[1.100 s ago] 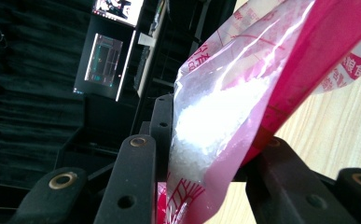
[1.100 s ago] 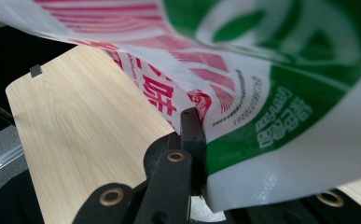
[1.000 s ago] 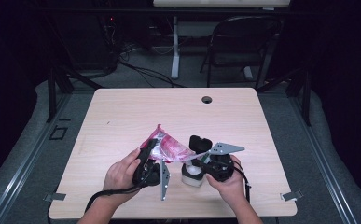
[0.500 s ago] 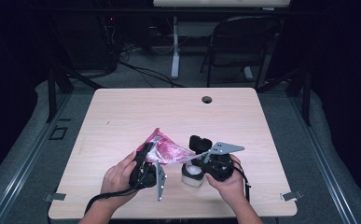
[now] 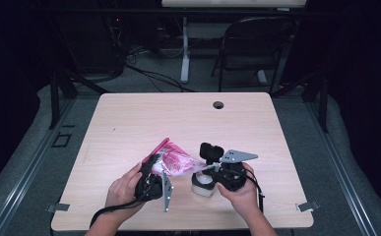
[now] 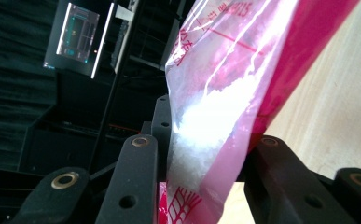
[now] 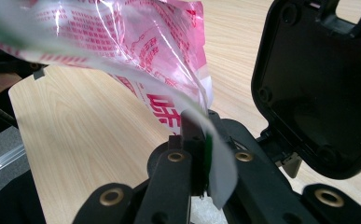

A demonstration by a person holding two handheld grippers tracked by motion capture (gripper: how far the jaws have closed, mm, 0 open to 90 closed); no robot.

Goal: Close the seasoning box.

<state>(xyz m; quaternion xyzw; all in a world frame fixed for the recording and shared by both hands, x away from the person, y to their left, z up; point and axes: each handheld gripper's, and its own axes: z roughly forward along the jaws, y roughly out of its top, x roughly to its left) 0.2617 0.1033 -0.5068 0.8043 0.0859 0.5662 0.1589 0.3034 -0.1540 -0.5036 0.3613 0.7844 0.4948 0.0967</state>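
Your left hand point(image 5: 124, 189) holds the left gripper point(image 5: 151, 169) near the front edge of the surface point(image 5: 129, 123), left of centre. Its fingers point(image 6: 134, 182) are partly drawn together and pinch the pink-and-clear plastic bag point(image 5: 171, 160) by its lower part. In the left gripper view, white granular contents point(image 6: 201, 126) sit inside the bag between the two fingers, and the pink printed band of the bag presses against the far finger. A grey plate hangs from this gripper toward the front edge of the surface.

The bag is lifted off the surface and spans the gap between your two grippers, its pink end toward the left gripper and its clear end toward the right gripper.

Just right of the bag, a white round container point(image 5: 203, 183) stands on the surface, with a black lid point(image 5: 211, 151) hinged open above it. In the right gripper view the lid point(image 7: 318, 79) stands upright at the right.

Your right hand point(image 5: 242, 191) holds the right gripper point(image 5: 211, 168) beside the container. Its fingers point(image 7: 178, 182) are pressed together and pinch the bag's thin clear edge point(image 7: 215, 158).
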